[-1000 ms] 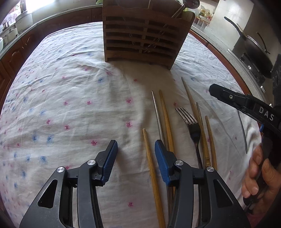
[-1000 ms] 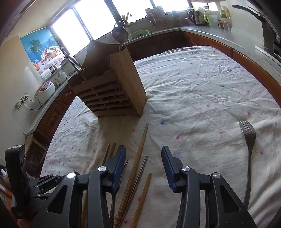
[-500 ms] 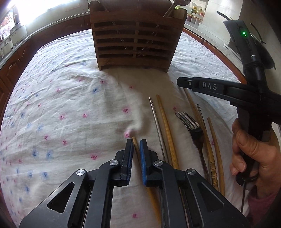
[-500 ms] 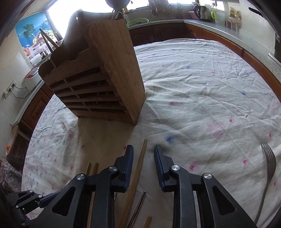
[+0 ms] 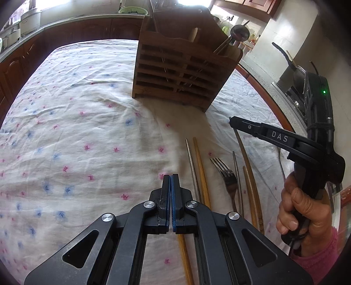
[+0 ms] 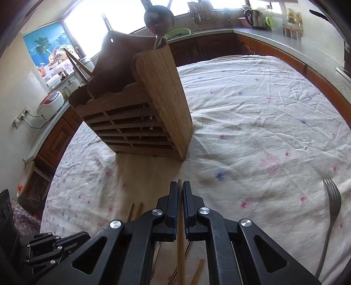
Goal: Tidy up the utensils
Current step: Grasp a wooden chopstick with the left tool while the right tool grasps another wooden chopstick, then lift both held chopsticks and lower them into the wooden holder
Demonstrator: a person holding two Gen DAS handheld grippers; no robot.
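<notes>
A slatted wooden utensil holder (image 5: 182, 68) stands on the flowered cloth, also in the right wrist view (image 6: 140, 109), with a ladle (image 6: 159, 18) and chopsticks in it. My left gripper (image 5: 170, 177) is shut on a wooden chopstick (image 5: 185, 258) that runs back under the jaws. My right gripper (image 6: 180, 186) is shut on another wooden chopstick (image 6: 180, 252), lifted off the cloth; it also shows in the left wrist view (image 5: 232, 120). On the cloth lie a metal chopstick (image 5: 192, 166), a wooden chopstick (image 5: 200, 171), a fork (image 5: 228, 182) and more wooden chopsticks (image 5: 250, 186).
A second fork (image 6: 331, 217) lies on the cloth at the right. Wooden cabinets and a counter (image 6: 274, 37) ring the table, with a kettle (image 6: 255, 18) at the back, a rice cooker (image 6: 50, 102) at the left and a pan (image 5: 294, 72) at the right.
Both grippers have closed from open, each on a wooden chopstick. The right gripper has risen with its chopstick and moved nearer the holder.
</notes>
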